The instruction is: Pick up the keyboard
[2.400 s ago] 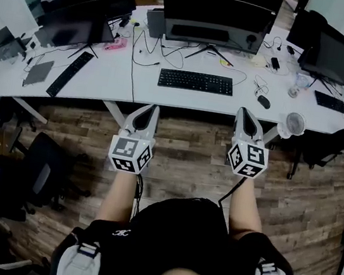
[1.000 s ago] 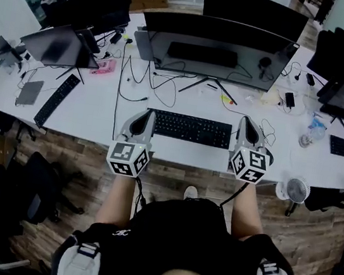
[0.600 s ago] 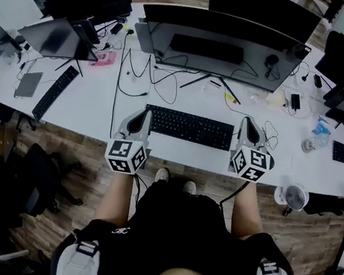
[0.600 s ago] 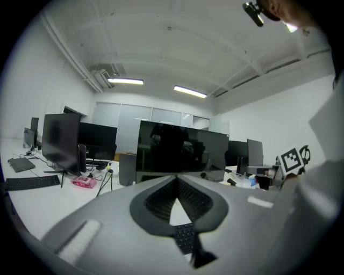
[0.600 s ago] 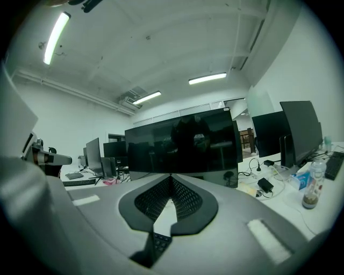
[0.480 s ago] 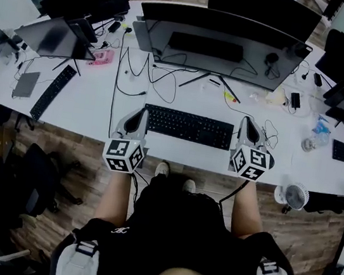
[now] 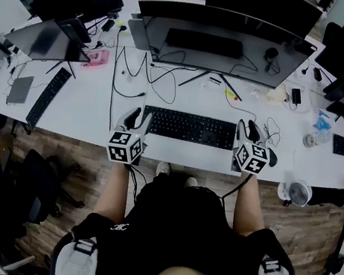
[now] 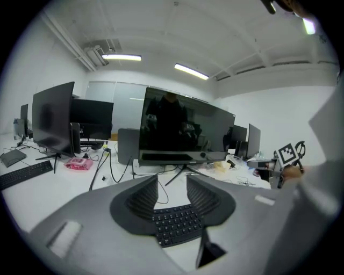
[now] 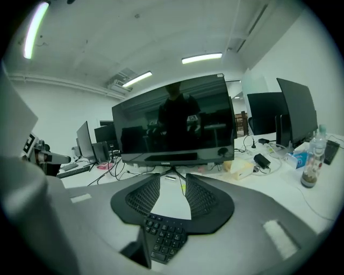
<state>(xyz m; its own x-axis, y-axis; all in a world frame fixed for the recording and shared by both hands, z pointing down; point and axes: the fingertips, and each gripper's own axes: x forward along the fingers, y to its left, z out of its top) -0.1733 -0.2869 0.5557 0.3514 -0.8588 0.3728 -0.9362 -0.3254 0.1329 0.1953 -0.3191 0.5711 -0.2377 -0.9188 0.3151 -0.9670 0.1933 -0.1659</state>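
A black keyboard (image 7: 189, 127) lies flat on the white desk (image 7: 86, 114), in front of the wide curved monitor. My left gripper (image 7: 137, 120) is at its left end and my right gripper (image 7: 244, 131) at its right end, both low over the desk. In the left gripper view the jaws of the left gripper (image 8: 172, 189) are opening, with the keyboard (image 8: 177, 225) end just below the gap and untouched. In the right gripper view the right gripper (image 9: 172, 194) is likewise opening over the keyboard (image 9: 164, 236) corner. Neither holds anything.
The curved monitor (image 7: 219, 38) and its stand are right behind the keyboard. Loose cables (image 7: 133, 73) run at the back left. A second keyboard (image 7: 43, 96) lies far left, a dark mouse (image 7: 272, 157) beside the right gripper, a bottle (image 9: 310, 161) further right.
Both grippers have come forward and down from the desk's front edge to the two ends of the keyboard. Their jaws, shut before, now stand apart.
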